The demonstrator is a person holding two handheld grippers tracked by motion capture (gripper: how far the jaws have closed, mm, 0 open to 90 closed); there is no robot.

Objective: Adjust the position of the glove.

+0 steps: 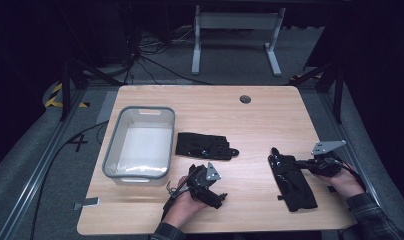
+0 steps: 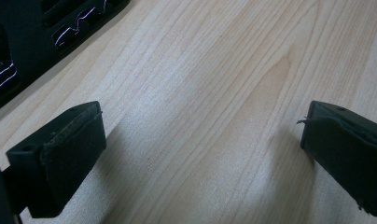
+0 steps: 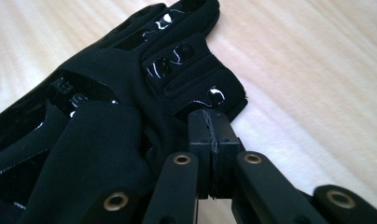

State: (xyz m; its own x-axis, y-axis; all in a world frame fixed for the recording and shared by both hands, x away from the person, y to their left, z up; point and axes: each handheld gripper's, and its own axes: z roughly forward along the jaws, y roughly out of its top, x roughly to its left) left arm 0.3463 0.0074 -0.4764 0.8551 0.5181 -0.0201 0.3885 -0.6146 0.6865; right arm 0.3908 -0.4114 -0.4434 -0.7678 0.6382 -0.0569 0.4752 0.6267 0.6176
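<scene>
Two black gloves lie on the wooden table (image 1: 250, 120). One glove (image 1: 204, 145) rests flat in the middle, beside the bin; a corner of it shows in the left gripper view (image 2: 32, 37). The other glove (image 1: 293, 182) (image 3: 107, 121), with glossy patches, lies at the right. My right gripper (image 1: 301, 163) (image 3: 210, 116) is shut, and its tips pinch that glove's near edge by the thumb. Near the front edge my left gripper (image 1: 213, 188) (image 2: 200, 154) stands wide open over bare wood, short of the middle glove, with nothing between its pads.
A grey-rimmed translucent bin (image 1: 111, 146) stands on the left side of the table and looks empty. A round cable hole (image 1: 245, 99) sits near the far edge. Beyond the table are a white desk frame (image 1: 235, 35) and cables on the floor.
</scene>
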